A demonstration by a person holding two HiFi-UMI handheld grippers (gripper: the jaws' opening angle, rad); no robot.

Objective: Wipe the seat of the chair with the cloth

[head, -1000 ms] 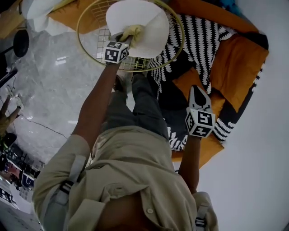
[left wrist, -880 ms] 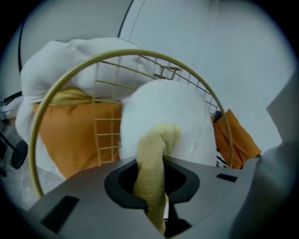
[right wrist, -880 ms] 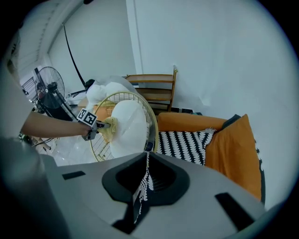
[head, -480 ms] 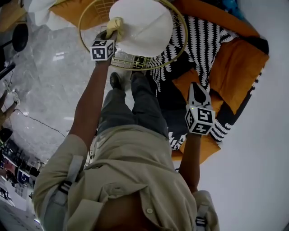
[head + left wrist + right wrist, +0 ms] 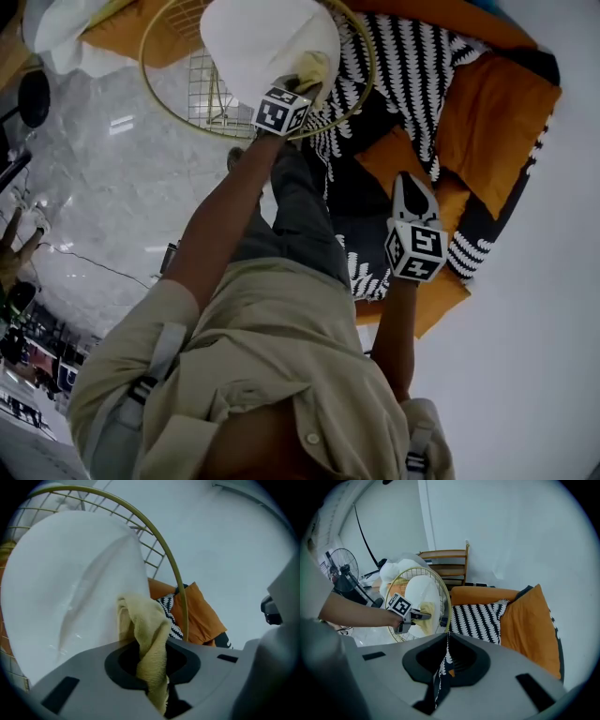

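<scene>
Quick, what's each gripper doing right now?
Left gripper: shut on the yellow cloth, against the white seat.
Right gripper: shut, holding nothing.

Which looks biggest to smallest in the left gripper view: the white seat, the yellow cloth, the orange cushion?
1. white seat
2. yellow cloth and orange cushion: about alike; the cloth sits nearer the camera, so unranked.

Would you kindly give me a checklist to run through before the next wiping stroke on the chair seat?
1. Cloth clamped in the left gripper: ok.
2. Cloth touching the white seat: ok, near its edge.
3. Cloth apart from the gold rim: ok, though close.
4. Right gripper shut, empty, away over the sofa: ok.
5. Which parts of the seat are already wiped: cannot tell.
</scene>
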